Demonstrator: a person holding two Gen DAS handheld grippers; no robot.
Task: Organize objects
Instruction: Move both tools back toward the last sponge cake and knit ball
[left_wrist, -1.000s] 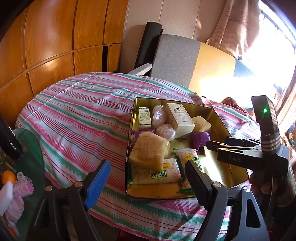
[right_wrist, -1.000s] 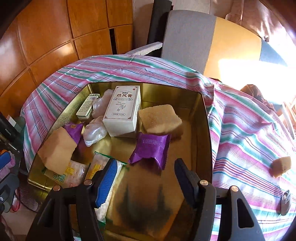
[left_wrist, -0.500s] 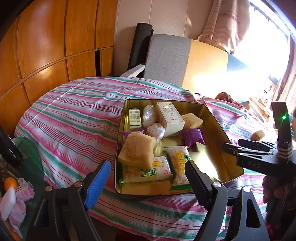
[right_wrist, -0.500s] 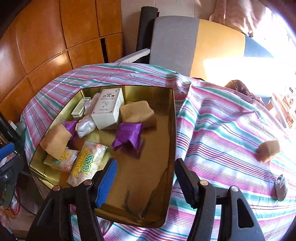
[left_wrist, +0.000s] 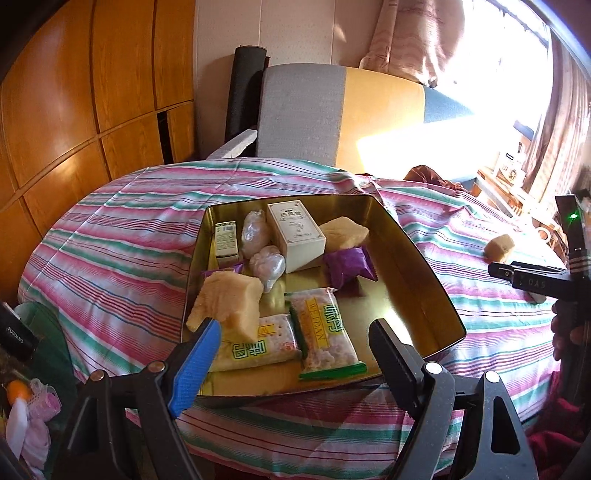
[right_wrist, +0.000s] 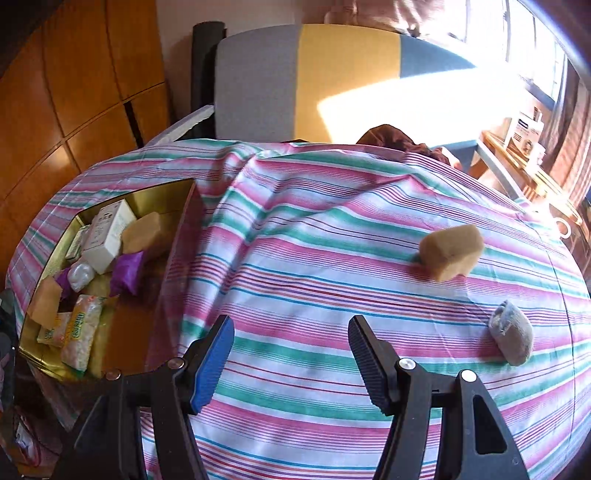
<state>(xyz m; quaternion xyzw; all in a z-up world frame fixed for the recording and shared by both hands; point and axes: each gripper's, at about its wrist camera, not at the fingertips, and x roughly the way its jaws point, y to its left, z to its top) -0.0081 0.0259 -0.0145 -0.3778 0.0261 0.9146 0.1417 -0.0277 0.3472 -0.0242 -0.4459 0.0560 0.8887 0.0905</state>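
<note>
Gold tin (left_wrist: 424, 258) already holds box, snack packs, sponges. Left on striped cloth: tan sponge (right_wrist: 451, 251), grey pouch (right_wrist: 511, 338). Right gripper (right_wrist: 291, 362) wide, empty, nearing them. Left gripper (left_wrist: 295, 358) wide, empty, at tin.

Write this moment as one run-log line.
left gripper: open, empty, over gold tin | right gripper: open, empty, over striped cloth | outside tin: sponge block, grey bundle
</note>
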